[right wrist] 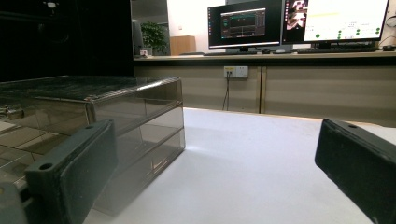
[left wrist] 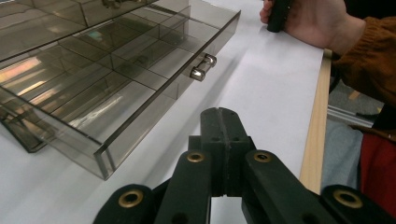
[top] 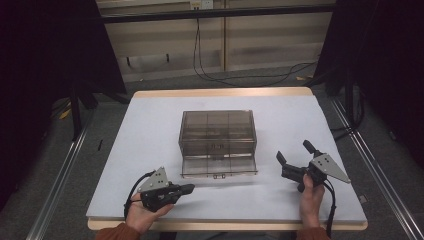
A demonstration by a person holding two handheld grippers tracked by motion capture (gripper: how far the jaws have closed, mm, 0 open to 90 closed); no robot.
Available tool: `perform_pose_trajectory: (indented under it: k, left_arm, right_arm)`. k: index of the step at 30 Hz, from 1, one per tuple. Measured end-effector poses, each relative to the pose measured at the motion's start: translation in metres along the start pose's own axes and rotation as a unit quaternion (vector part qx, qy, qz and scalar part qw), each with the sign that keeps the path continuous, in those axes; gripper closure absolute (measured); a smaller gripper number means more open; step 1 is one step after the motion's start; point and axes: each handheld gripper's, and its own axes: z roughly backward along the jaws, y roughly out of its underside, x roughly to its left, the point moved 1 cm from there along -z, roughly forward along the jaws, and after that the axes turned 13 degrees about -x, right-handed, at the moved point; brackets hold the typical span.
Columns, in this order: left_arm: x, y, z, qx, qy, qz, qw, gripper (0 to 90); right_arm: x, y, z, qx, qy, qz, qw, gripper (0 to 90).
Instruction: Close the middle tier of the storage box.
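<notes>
Two drawers are making up the smoky clear plastic organizer point(top: 218, 136) sitting mid-table point(top: 150, 125); the lower drawer point(top: 219, 166) is standing pulled out, its dividers holding nothing visible, its metal handle point(left wrist: 203, 67) facing the person. No readable lettering. The left gripper point(top: 184, 189) is lying with jaws pressed together, grasping nothing. The right gripper point(top: 295, 154) is resting with jaws spread wide, empty.

I see my two black grippers, left gripper point(top: 189, 188) and right gripper point(top: 295, 153), each topped with a grey three-cornered plate, trailing black cables, brass-ringed pivots on the linkage, rust-orange knit sleeves.
</notes>
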Motion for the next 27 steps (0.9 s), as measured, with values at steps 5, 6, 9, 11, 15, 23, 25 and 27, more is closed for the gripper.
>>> perform_pose_trajectory:
  k: [5,6,9,11,15,23,25,27]
  left_arm:
    - [-0.001,0.000,-0.006,0.006,0.006,-0.003,1.0000,90.0]
    - [-0.001,-0.001,-0.009,0.011,0.007,-0.004,0.9999,90.0]
    - [-0.002,0.001,-0.015,0.017,0.008,-0.005,0.9998,90.0]
    - [-0.001,0.001,-0.018,0.028,0.011,-0.009,0.9995,90.0]
    - [-0.001,-0.003,-0.023,0.030,0.013,-0.010,0.9994,90.0]
    - [-0.003,-0.013,-0.041,0.042,0.033,-0.022,0.9983,90.0]
    - [-0.003,-0.014,-0.047,0.048,0.038,-0.026,0.9977,90.0]
    - [-0.001,-0.016,-0.053,0.046,0.036,-0.022,0.9981,90.0]
  right_arm:
    - [0.000,0.000,0.000,0.000,0.000,0.000,1.0000,0.0]
    - [0.000,0.000,0.000,0.001,0.000,0.000,1.0000,0.0]
    - [0.000,0.000,0.000,0.001,0.000,0.000,1.0000,0.0]
    - [0.000,0.000,0.000,0.001,0.000,0.001,1.0000,0.0]
    - [0.000,0.000,0.000,0.001,0.001,0.000,1.0000,0.0]
    - [0.000,0.000,0.000,0.001,0.001,0.000,1.0000,0.0]
    - [0.000,0.000,0.000,0.000,0.001,-0.001,1.0000,0.0]
    - [0.000,0.000,0.000,0.001,0.001,0.000,1.0000,0.0]
